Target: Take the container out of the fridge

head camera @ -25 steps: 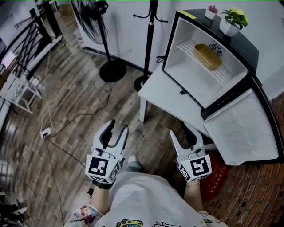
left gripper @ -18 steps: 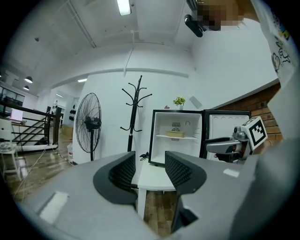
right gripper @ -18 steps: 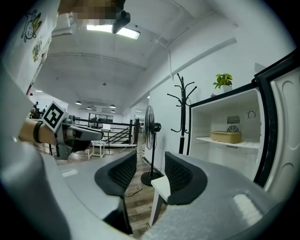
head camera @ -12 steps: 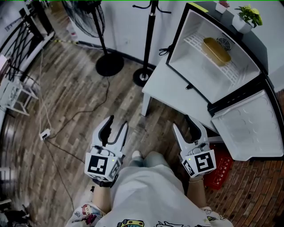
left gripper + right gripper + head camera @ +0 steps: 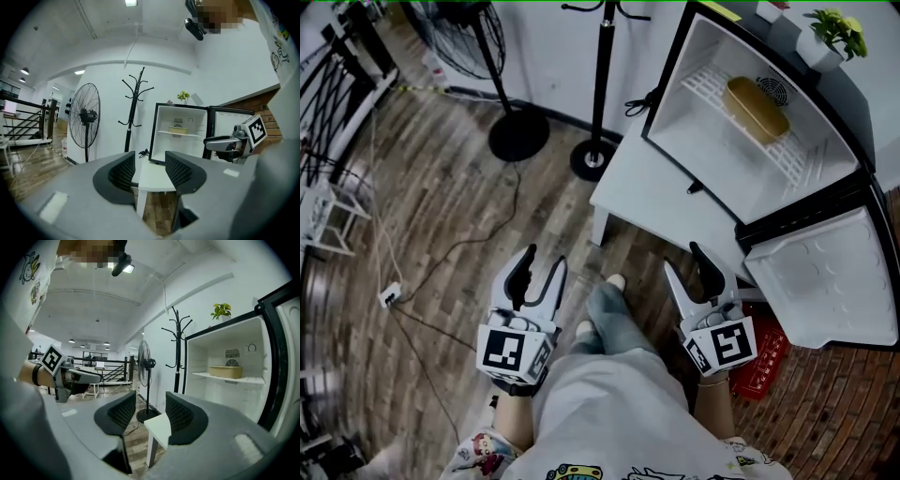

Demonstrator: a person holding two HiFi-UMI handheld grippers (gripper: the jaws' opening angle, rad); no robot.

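Tan oblong container (image 5: pixel 757 110) with rounded ends lies on the wire shelf (image 5: pixel 797 161) of the open fridge (image 5: pixel 705 141), toward the shelf's back edge. I hold both grippers well apart from it. Left gripper (image 5: pixel 542 267): jaws wide, empty. Right gripper (image 5: pixel 686 267): jaws opening, nothing between them.
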